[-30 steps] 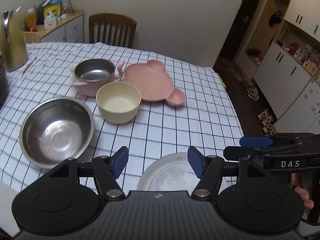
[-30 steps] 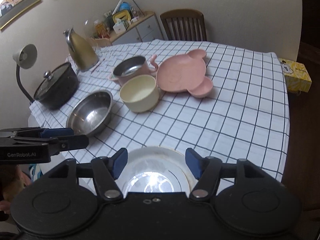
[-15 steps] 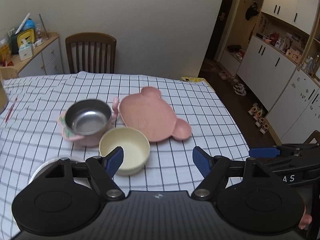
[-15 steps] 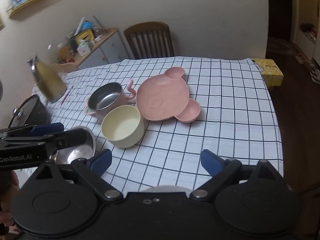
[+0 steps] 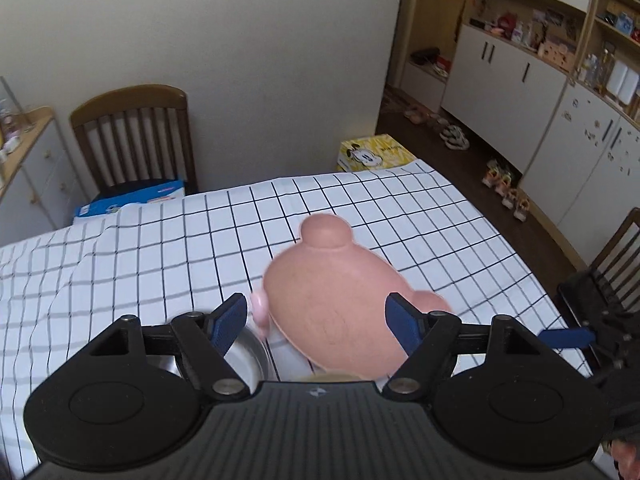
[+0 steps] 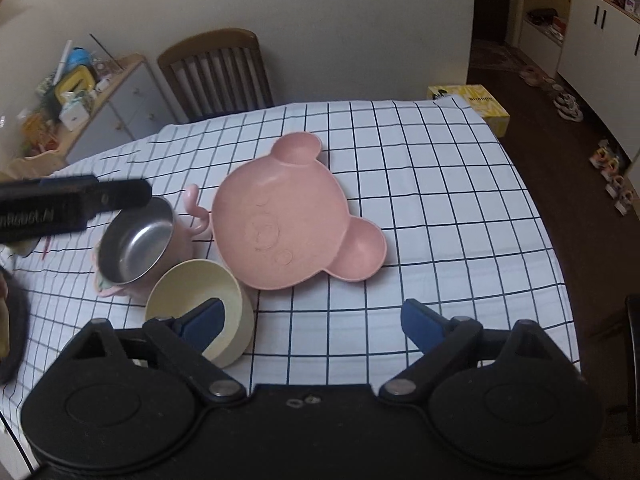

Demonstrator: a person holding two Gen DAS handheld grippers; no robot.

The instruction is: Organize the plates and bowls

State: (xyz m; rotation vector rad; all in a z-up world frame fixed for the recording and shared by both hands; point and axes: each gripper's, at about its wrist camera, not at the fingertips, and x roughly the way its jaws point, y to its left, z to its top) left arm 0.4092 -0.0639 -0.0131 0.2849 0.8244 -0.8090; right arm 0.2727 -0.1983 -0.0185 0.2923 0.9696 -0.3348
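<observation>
1. Both claws are travelling across the table away from where they were a second ago: the white plate and the big steel bowl that lay under them then are dropping out of both views, and the pink bear plate is now filling the middle.
2. The left claw is hanging released above the near edge of the pink plate, its jaws having just been opening, with nothing pinched between them.
3. The right claw is also spreading wide, jaws just opened, hovering over bare tablecloth with only the cream bowl under its left finger; it is gripping nothing.
4. Just past the cream bowl, the steel cup with pink handles is standing upright, touching or nearly touching the bowl and the pink plate.
5. Further off, the chair and the yellow box are sitting beyond the table's far edge.
6. Judging progress: nothing visible is stacked yet; plate, bowl and cup are lying side by side, so most sorting is looking still ahead, probably starting with the pink plate.
</observation>
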